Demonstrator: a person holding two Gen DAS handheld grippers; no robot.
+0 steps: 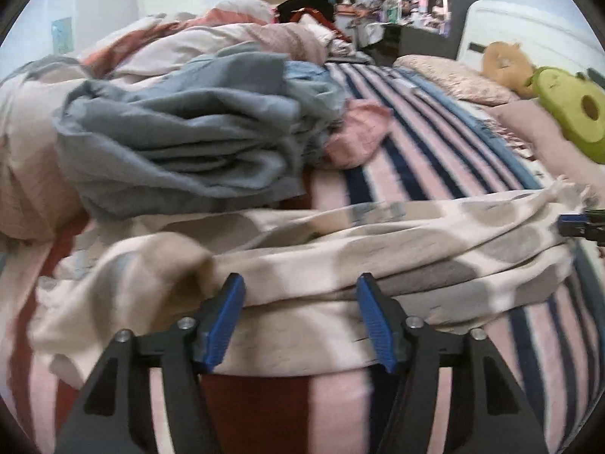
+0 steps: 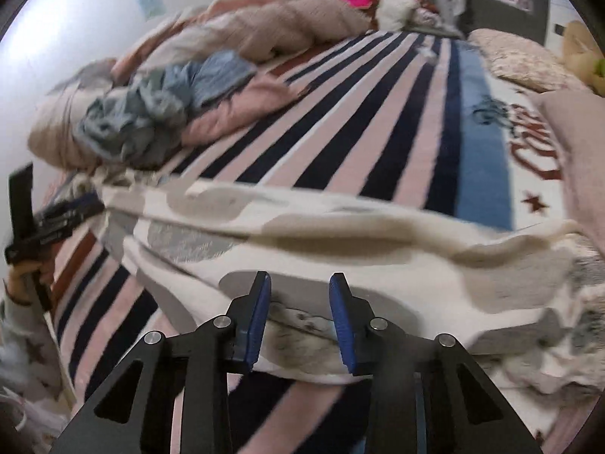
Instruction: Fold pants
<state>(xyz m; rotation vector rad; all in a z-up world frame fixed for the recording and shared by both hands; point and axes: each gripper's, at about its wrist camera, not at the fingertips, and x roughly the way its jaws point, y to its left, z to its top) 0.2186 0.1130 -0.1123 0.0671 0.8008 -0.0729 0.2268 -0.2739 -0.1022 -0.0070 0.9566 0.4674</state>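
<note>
Two hand-held grippers work here. The left hand-held gripper [image 1: 300,295] stands wide apart, the right hand-held gripper [image 2: 300,295] narrower but still parted; neither grips cloth. One pair of cream, grey-spotted pants [image 1: 378,242] lies bunched across the striped bed [image 1: 435,151], just ahead of both. For a clean fold, I judge each should pinch an outer edge and pull taut before lifting. One grey clothes pile [image 1: 181,140] sits beyond, one avocado plush [image 1: 574,109].

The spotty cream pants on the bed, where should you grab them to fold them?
Grab the cream pants with grey spots at their two ends, coming in low from the near edge of the striped bedspread. They lie stretched sideways in a long band, so holding both ends keeps them straight.
</note>
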